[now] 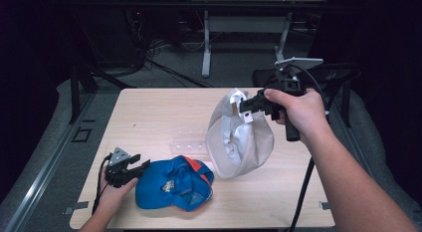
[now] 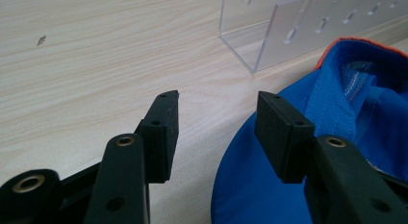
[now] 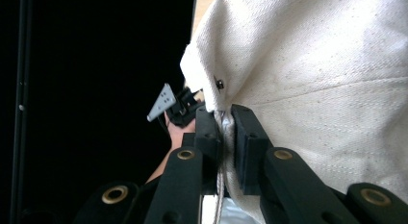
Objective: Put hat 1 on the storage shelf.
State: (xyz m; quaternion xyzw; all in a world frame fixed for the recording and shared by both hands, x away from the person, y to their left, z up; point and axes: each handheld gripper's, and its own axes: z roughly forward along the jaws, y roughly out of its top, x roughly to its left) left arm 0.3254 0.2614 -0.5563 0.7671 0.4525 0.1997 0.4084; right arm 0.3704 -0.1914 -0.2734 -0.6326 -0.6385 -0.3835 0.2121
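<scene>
A cream-white cap [image 1: 241,137] hangs above the table's middle right, lifted by its back edge, with its crown dangling low. My right gripper [image 1: 247,105] is shut on that edge; in the right gripper view the pads [image 3: 246,137] pinch the cap's [image 3: 327,80] folded rim. A blue cap [image 1: 171,184] with an orange-trimmed brim lies on the table at the front, left of centre. My left gripper [image 1: 135,166] rests at its left side, open. In the left gripper view the blue cap [image 2: 269,185] lies under the right jaw, and nothing is between the jaws.
A clear acrylic stand [image 1: 189,141] with slots sits on the wooden table [image 1: 149,112] behind the blue cap, also the clear stand [image 2: 288,31] ahead of my left gripper. Cables and a table frame [image 1: 206,43] lie on the floor beyond the far edge.
</scene>
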